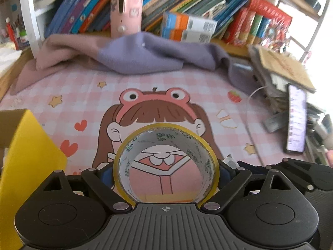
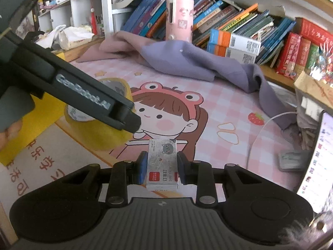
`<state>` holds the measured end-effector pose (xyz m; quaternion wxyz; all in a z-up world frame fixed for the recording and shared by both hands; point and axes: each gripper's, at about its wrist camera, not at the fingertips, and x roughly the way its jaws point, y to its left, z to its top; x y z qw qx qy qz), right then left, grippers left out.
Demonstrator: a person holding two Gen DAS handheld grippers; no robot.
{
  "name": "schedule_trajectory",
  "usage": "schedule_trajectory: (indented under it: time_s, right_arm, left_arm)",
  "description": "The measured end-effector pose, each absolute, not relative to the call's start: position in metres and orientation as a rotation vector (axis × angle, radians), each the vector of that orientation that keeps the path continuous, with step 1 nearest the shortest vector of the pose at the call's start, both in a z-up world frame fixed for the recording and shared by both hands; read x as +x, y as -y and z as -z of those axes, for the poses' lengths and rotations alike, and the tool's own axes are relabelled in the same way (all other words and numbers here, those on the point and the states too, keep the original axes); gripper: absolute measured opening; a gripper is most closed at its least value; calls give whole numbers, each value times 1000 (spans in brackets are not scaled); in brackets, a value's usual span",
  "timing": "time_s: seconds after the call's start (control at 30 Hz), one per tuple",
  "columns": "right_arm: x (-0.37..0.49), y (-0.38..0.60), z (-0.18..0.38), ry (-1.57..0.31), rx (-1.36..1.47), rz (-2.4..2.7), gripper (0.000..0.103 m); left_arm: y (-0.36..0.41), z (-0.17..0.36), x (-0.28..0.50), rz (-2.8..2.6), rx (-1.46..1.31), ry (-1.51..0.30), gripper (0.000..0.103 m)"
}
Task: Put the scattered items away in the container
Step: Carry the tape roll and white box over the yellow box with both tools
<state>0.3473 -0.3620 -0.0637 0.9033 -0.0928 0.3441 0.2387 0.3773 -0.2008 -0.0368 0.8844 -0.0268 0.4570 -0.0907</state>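
Observation:
My left gripper is shut on a roll of clear yellowish tape, held upright above the pink cartoon desk mat. The yellow container box stands just to its left. In the right wrist view the left gripper's body crosses the upper left, with the tape roll over the yellow box. My right gripper is shut on a small grey staple box, held above the mat beside the yellow box.
A purple cloth lies at the back of the mat before a row of books and a pink cylinder. A phone, a white cable and stacked papers crowd the right side.

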Motion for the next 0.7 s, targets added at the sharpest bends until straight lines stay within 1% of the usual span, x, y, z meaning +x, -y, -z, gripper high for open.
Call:
schedule_trajectory:
  time_s: [0.37, 0.7]
  right_arm:
    - [304, 362, 31, -632, -236, -403, 28]
    - [246, 351, 2, -553, -281, -285, 28]
  left_arm:
    - [188, -7, 305, 283, -29, -810, 92]
    - [158, -23, 241, 367, -52, -739, 92]
